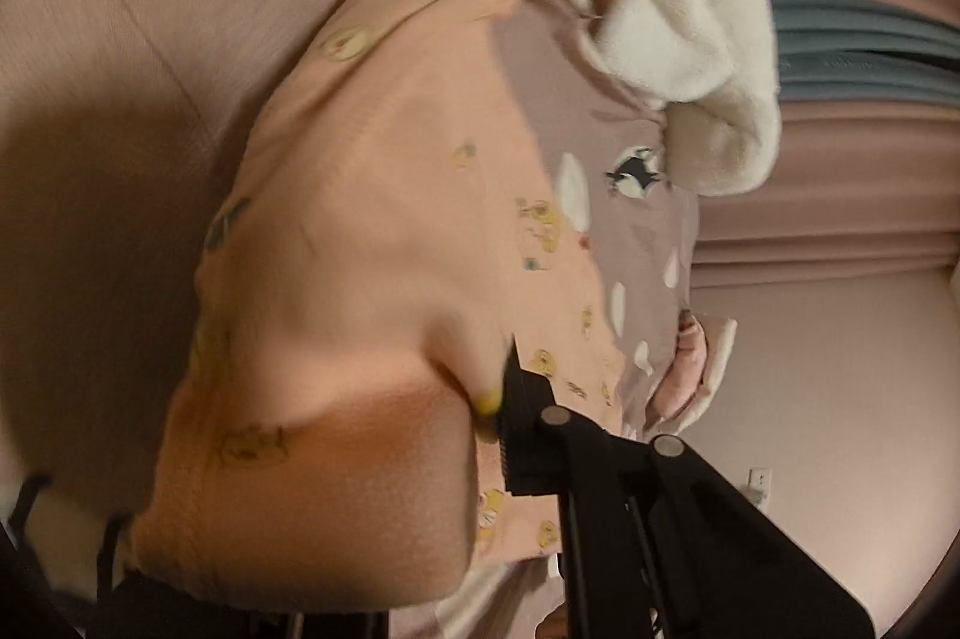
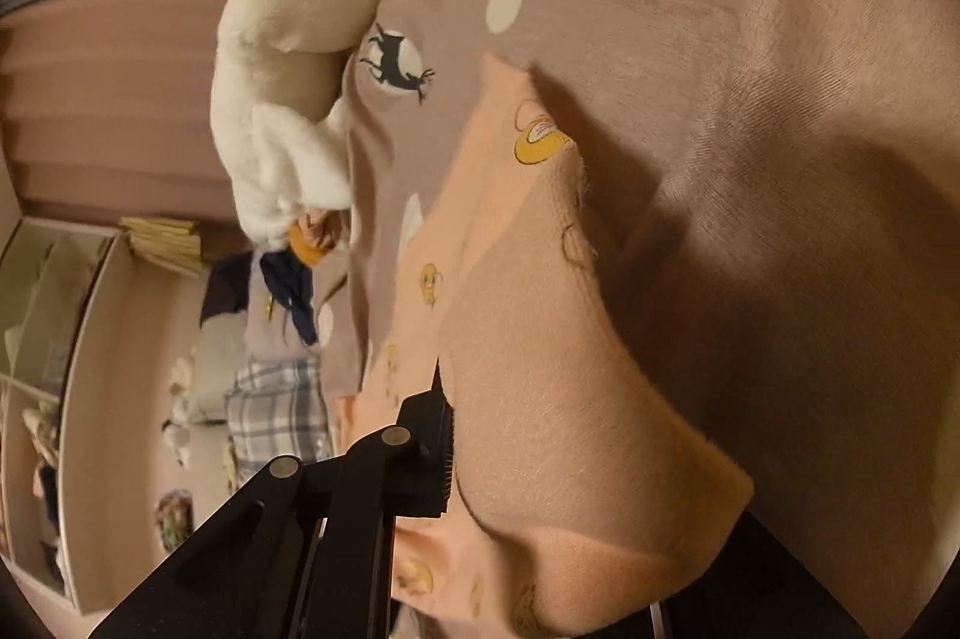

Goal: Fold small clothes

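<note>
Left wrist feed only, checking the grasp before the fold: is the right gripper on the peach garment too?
Observer: Yes. The right gripper pinches an edge of the peach garment. One finger shows; the other is behind the fabric.
Operator: Other clothes around?
Observer: A plaid cloth sits in the background, left of that gripper.
Operator: The print on the mauve cloth is blurred here.
Observer: On the mauve cloth it is a dark deer print on a white circle.

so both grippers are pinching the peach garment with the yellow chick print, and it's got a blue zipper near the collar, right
No zipper. The left wrist view shows a pale round button near the collar. Otherwise right: the left gripper and right gripper both pinch the peach garment.
</note>
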`<action>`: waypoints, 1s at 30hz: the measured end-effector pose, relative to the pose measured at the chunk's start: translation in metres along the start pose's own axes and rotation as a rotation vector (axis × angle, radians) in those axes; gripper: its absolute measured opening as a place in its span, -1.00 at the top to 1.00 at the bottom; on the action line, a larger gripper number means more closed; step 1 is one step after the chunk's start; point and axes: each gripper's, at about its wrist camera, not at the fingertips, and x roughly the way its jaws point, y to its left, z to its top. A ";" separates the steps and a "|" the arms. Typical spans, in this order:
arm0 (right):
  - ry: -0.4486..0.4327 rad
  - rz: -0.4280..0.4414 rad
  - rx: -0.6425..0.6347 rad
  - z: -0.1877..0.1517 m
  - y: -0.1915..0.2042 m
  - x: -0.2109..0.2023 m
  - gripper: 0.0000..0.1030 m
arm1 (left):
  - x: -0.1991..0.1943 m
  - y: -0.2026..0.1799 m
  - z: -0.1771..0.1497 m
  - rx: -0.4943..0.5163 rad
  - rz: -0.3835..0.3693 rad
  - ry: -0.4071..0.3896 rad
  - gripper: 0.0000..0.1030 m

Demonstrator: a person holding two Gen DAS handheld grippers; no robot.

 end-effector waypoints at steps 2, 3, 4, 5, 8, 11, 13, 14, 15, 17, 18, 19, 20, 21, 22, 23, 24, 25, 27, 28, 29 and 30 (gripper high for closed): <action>0.006 0.001 -0.001 -0.005 0.002 -0.009 0.70 | -0.016 -0.006 -0.005 0.033 -0.008 -0.023 0.83; 0.005 0.026 0.002 -0.008 0.003 -0.015 0.70 | -0.022 -0.006 -0.008 0.043 -0.011 -0.025 0.83; 0.014 0.053 0.000 -0.011 0.004 -0.019 0.70 | -0.029 -0.005 -0.012 0.047 -0.012 -0.024 0.84; 0.030 0.072 -0.014 -0.015 0.005 -0.022 0.70 | -0.032 -0.004 -0.014 0.046 -0.011 -0.024 0.84; 0.040 0.021 -0.023 -0.026 0.005 -0.032 0.70 | -0.041 0.006 -0.028 0.027 -0.021 0.004 0.85; 0.047 0.056 -0.027 -0.037 0.002 -0.046 0.70 | -0.052 0.008 -0.047 0.060 0.005 0.003 0.85; 0.053 0.064 -0.045 -0.045 0.002 -0.055 0.70 | -0.069 0.013 -0.063 0.079 -0.003 0.006 0.85; 0.056 0.048 -0.057 -0.054 0.002 -0.063 0.70 | -0.074 0.012 -0.069 0.085 -0.010 0.008 0.85; 0.063 0.034 -0.067 -0.059 0.001 -0.068 0.70 | -0.083 0.015 -0.077 0.094 -0.013 0.012 0.85; 0.075 0.018 -0.088 -0.075 -0.004 -0.082 0.70 | -0.094 0.021 -0.089 0.114 -0.008 0.028 0.85; 0.080 0.019 -0.100 -0.084 -0.008 -0.090 0.70 | -0.100 0.027 -0.096 0.120 0.008 0.033 0.85; 0.085 0.018 -0.109 -0.094 -0.013 -0.096 0.70 | -0.103 0.031 -0.100 0.118 0.023 0.034 0.85; 0.087 0.016 -0.107 -0.098 -0.016 -0.099 0.70 | -0.107 0.037 -0.107 0.116 0.041 0.037 0.85; 0.093 0.007 -0.099 -0.106 -0.022 -0.102 0.70 | -0.110 0.042 -0.112 0.118 0.054 0.039 0.85; 0.094 -0.016 -0.097 -0.111 -0.027 -0.103 0.70 | -0.109 0.044 -0.115 0.121 0.059 0.038 0.84; 0.091 -0.041 -0.099 -0.113 -0.029 -0.104 0.70 | -0.109 0.047 -0.119 0.128 0.072 0.037 0.84; 0.090 -0.064 -0.099 -0.115 -0.031 -0.104 0.70 | -0.111 0.049 -0.122 0.134 0.090 0.035 0.84; 0.093 -0.080 -0.097 -0.116 -0.032 -0.102 0.70 | -0.115 0.051 -0.125 0.138 0.106 0.030 0.84; 0.091 -0.108 -0.115 -0.119 -0.030 -0.104 0.70 | -0.121 0.053 -0.128 0.156 0.113 0.024 0.84; 0.082 -0.134 -0.139 -0.121 -0.028 -0.107 0.70 | -0.126 0.054 -0.130 0.172 0.129 0.020 0.86; 0.076 -0.153 -0.155 -0.122 -0.026 -0.109 0.70 | -0.131 0.055 -0.133 0.190 0.163 0.006 0.91; 0.072 -0.183 -0.177 -0.124 -0.024 -0.112 0.70 | -0.136 0.057 -0.135 0.203 0.195 -0.011 0.91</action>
